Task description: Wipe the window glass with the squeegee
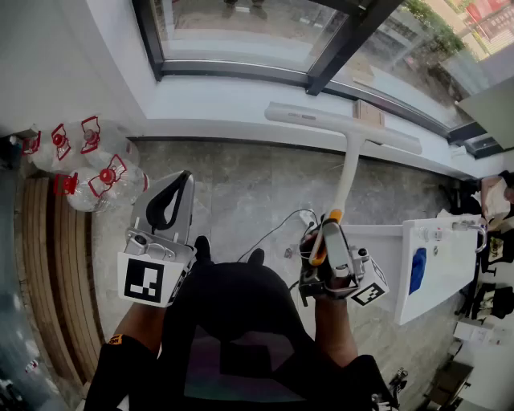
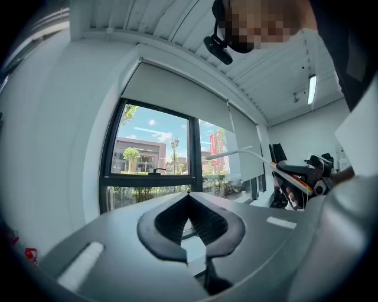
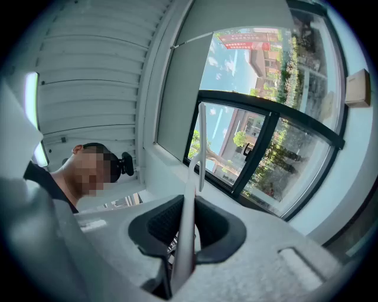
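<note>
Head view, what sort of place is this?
Probably an office or similar workroom: a large dark-framed window, a white desk at one side, and big water bottles on the floor.

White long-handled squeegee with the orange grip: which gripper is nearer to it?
Right. The right gripper is shut on the handle of the white squeegee; the left gripper, shut and empty, sits apart, off to its left.

White squeegee, blade-up, near window glass

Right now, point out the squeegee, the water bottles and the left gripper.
squeegee (image 1: 341, 127): head view, middle of the blade bar.
water bottles (image 1: 112, 186): head view, side of one bottle.
left gripper (image 2: 189, 196): left gripper view, between its fingertips.
</note>
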